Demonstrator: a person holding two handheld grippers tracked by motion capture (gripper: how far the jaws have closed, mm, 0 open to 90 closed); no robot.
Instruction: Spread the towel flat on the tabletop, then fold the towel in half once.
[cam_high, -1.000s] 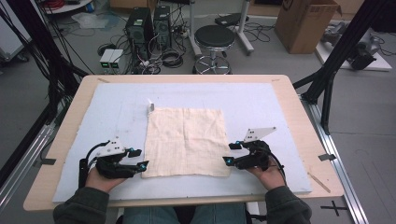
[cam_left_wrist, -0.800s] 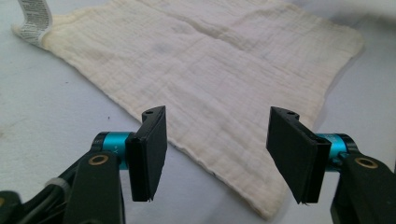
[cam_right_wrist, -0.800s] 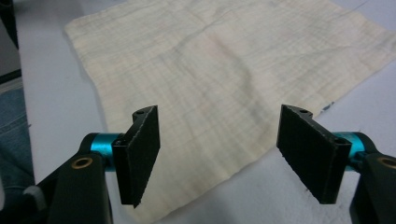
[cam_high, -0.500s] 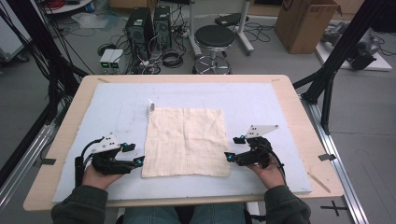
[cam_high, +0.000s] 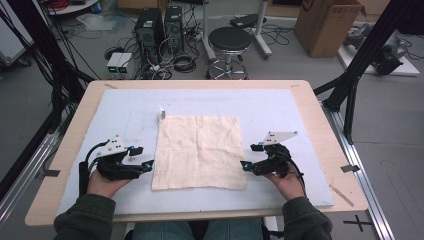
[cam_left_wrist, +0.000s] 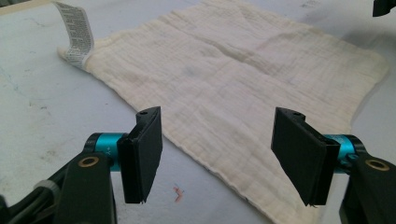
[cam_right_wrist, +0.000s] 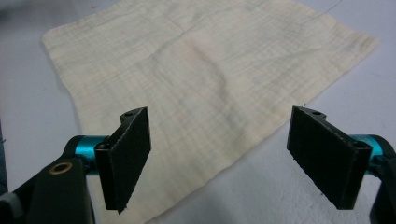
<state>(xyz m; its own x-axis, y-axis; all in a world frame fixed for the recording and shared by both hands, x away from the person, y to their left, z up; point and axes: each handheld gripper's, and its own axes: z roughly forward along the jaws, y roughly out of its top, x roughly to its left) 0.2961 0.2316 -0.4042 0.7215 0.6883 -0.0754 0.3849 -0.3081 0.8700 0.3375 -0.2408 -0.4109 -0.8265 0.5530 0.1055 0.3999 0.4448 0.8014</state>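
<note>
A cream square cloth (cam_high: 199, 152) lies flat on the pale mat, with a printed tag (cam_high: 161, 114) at its far left corner. My left gripper (cam_high: 144, 157) rests just off the cloth's left edge, and my right gripper (cam_high: 249, 156) just off its right edge. Both have just been opening and hold nothing. In the left gripper view the gripper (cam_left_wrist: 217, 140) stands open over the cloth (cam_left_wrist: 243, 70) edge, with the tag (cam_left_wrist: 77, 35) at far left. The right gripper (cam_right_wrist: 219, 140) in its own view is also open, above the cloth (cam_right_wrist: 196, 70) border.
The mat (cam_high: 125, 110) covers a wooden table (cam_high: 325, 135) with bare margins all round. Black frame posts (cam_high: 357, 75) stand at the table's right and left. On the floor beyond are a stool (cam_high: 230, 40), computer cases (cam_high: 160, 25) and a cardboard box (cam_high: 325, 25).
Both grippers' jaws have spread wider. The left gripper has drifted slightly left, off the cloth's edge. The right hand has stayed put, and the cloth has not moved.
</note>
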